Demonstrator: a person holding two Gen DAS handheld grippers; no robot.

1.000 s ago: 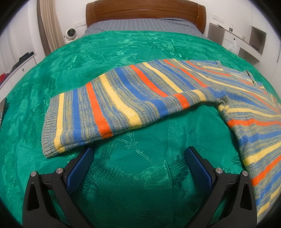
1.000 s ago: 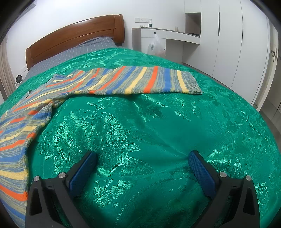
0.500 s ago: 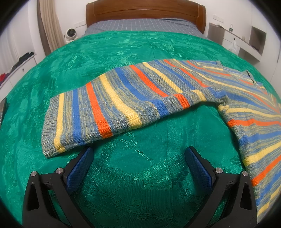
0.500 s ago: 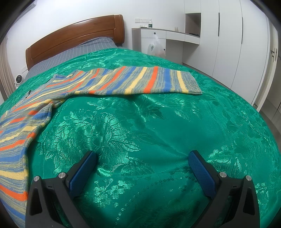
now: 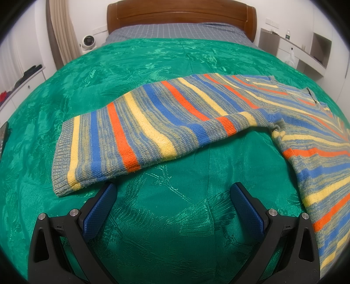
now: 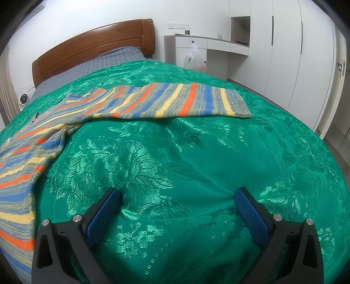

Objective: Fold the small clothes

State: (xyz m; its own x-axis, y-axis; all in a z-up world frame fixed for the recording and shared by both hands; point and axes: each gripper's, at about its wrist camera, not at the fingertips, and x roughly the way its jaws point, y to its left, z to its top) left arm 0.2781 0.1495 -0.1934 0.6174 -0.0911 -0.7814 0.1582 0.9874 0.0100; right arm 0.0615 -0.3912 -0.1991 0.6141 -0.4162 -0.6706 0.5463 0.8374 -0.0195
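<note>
A striped knit sweater (image 5: 166, 115) in blue, orange, yellow and grey lies spread flat on the green bedspread (image 5: 175, 218). In the left wrist view its left sleeve stretches toward me, cuff (image 5: 63, 153) at the left, body running off to the right. My left gripper (image 5: 174, 194) is open and empty, just short of the sleeve's near edge. In the right wrist view the sweater's other sleeve (image 6: 175, 101) lies farther off, cuff (image 6: 238, 102) to the right, body (image 6: 24, 166) at the left edge. My right gripper (image 6: 177, 201) is open and empty over bare bedspread.
A wooden headboard (image 5: 181, 15) and grey checked sheet (image 5: 175, 30) lie at the far end. A small white fan (image 5: 87, 41) stands left of the bed. White cabinets (image 6: 284, 50) and a hanging plastic bag (image 6: 193, 59) stand to the right.
</note>
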